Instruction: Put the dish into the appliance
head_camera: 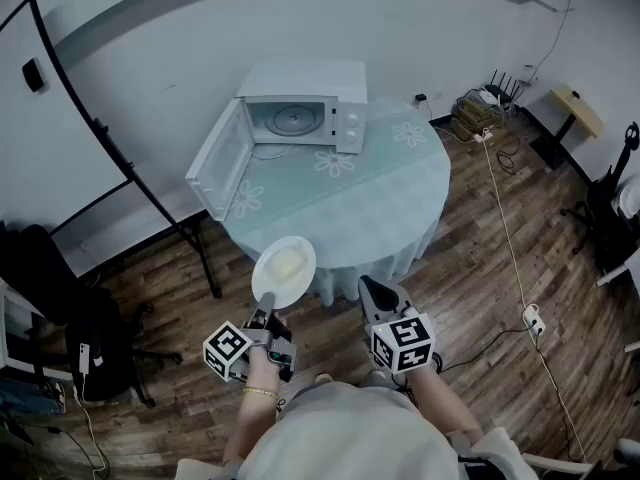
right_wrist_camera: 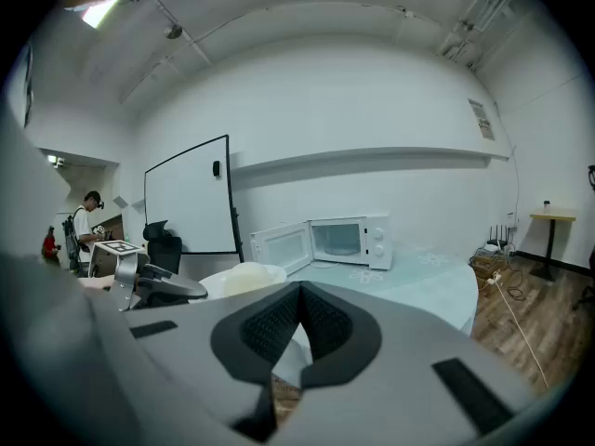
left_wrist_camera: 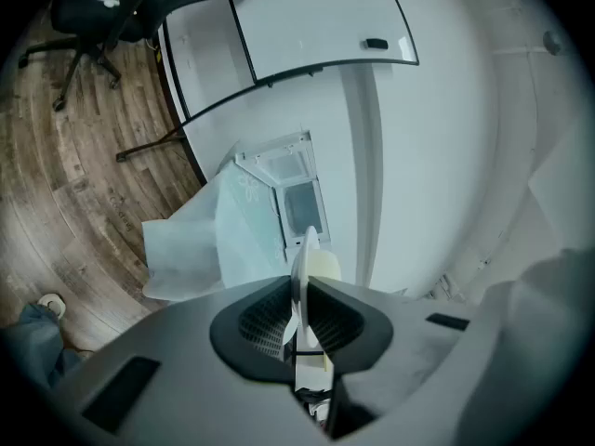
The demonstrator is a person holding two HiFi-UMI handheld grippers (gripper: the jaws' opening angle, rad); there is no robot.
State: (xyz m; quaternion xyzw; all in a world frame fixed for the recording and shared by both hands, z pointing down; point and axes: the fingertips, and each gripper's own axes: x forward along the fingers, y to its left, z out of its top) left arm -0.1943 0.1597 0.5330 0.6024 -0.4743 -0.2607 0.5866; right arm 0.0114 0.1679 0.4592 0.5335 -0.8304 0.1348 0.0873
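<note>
A white plate (head_camera: 285,271) with pale yellow food on it hangs in the air at the near edge of the round table (head_camera: 380,193). My left gripper (head_camera: 266,305) is shut on the plate's near rim; the left gripper view shows the plate (left_wrist_camera: 304,272) edge-on between the pads. A white microwave (head_camera: 302,110) stands at the table's far side with its door (head_camera: 222,158) swung open to the left and its cavity facing me. My right gripper (head_camera: 372,290) hovers to the right of the plate, shut and empty; its own view shows the plate (right_wrist_camera: 244,278) and microwave (right_wrist_camera: 339,241).
A whiteboard on a black stand (head_camera: 110,153) stands left of the table. A black office chair (head_camera: 60,308) sits at the left. Cables and a power strip (head_camera: 530,318) trail over the wooden floor at the right. A small side table (head_camera: 575,113) is at far right.
</note>
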